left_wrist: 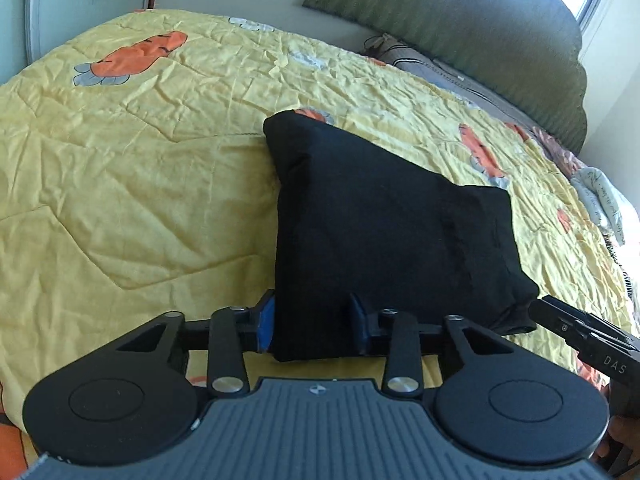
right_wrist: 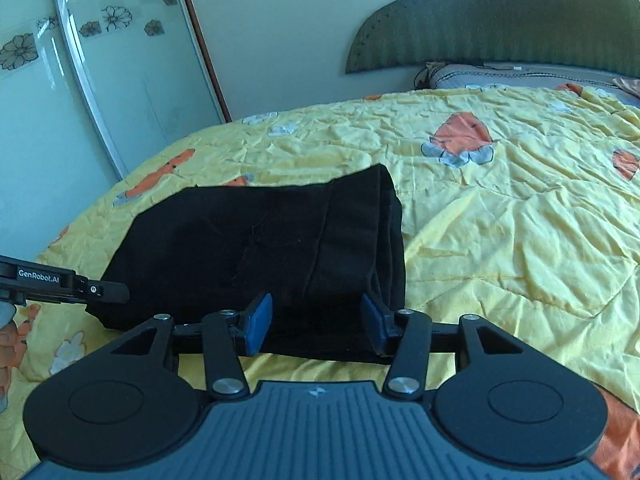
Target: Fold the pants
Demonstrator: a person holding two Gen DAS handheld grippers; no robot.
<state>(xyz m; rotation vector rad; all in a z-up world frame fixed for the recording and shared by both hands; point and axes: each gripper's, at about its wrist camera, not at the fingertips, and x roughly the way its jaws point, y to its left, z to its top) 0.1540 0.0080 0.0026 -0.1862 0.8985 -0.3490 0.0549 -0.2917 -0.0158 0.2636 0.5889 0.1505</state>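
Note:
The black pants [left_wrist: 384, 232] lie folded into a compact rectangle on the yellow carrot-print quilt [left_wrist: 132, 152]. My left gripper [left_wrist: 314, 326] is open, its blue pads [left_wrist: 266, 322] standing either side of the near left corner of the bundle. My right gripper [right_wrist: 316, 326] is open too, its blue pads [right_wrist: 258, 320] astride the near right corner of the pants [right_wrist: 260, 248]. The right gripper shows in the left wrist view [left_wrist: 576, 332] at the pants' right corner. The left gripper shows in the right wrist view [right_wrist: 108, 290] at the left corner.
The quilt [right_wrist: 500, 208] covers the whole bed. A green padded headboard [left_wrist: 472, 28] and pillows [left_wrist: 448, 72] lie beyond. A glass wardrobe door [right_wrist: 104, 72] with flower decals stands at the far side. Patterned fabric [left_wrist: 600, 200] lies at the bed's right edge.

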